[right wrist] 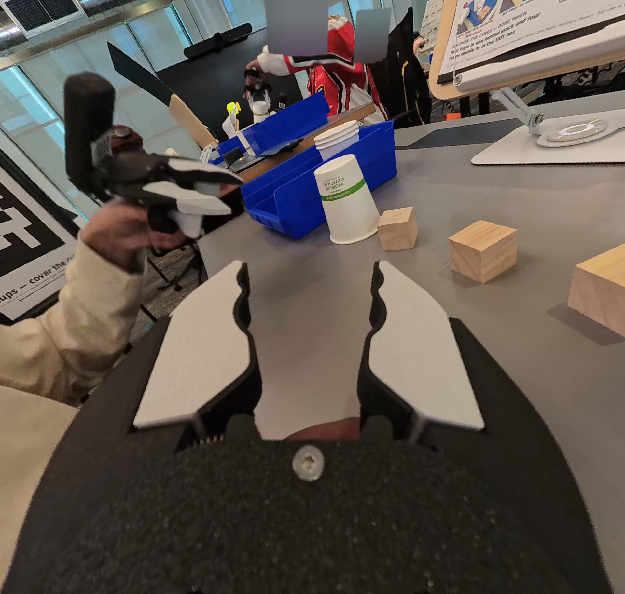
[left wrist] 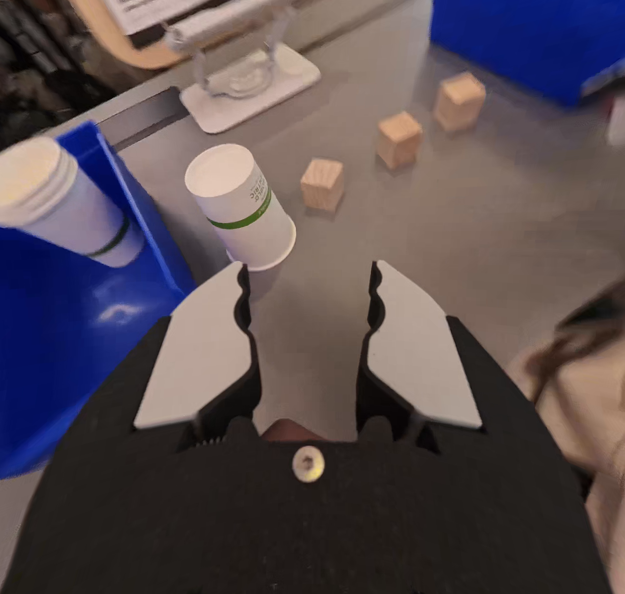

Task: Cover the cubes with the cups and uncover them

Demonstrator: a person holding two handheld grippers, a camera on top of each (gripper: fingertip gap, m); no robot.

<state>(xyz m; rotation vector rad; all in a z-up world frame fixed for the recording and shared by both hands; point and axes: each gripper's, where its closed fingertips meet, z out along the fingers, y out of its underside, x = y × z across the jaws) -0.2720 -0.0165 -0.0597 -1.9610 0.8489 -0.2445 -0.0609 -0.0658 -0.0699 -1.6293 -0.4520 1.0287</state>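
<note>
Right wrist view looks across a grey table [right wrist: 473, 189] in a glass-walled room with a ceiling duct and vent; a far person in a red and white top, partly under a mosaic patch, works at another table with blue bins. On the near table an upside-down white paper cup with a green band [right wrist: 348, 202] stands just right of a blue bin [right wrist: 294, 202], which holds a stack of white cups [right wrist: 336, 140]. Three wooden cubes run rightward: the nearest cube to the cup [right wrist: 397, 229] just beside its rim, the middle cube [right wrist: 483, 250] apart, the large near cube [right wrist: 602, 290] cut off by the frame. An instruction board on a white stand [right wrist: 527, 30] is cropped at top right.

Whether the cup covers a cube cannot be seen. The left wrist view is motion-blurred.

The right gripper [right wrist: 309, 267] hovers low over bare table, tongs wide and empty. The left gripper [right wrist: 233, 194], raised off the table's left edge in a hand with a cream sleeve, points right; in its own view [left wrist: 309, 267] its tongs gape wide, empty, beside the cup's rim.
</note>
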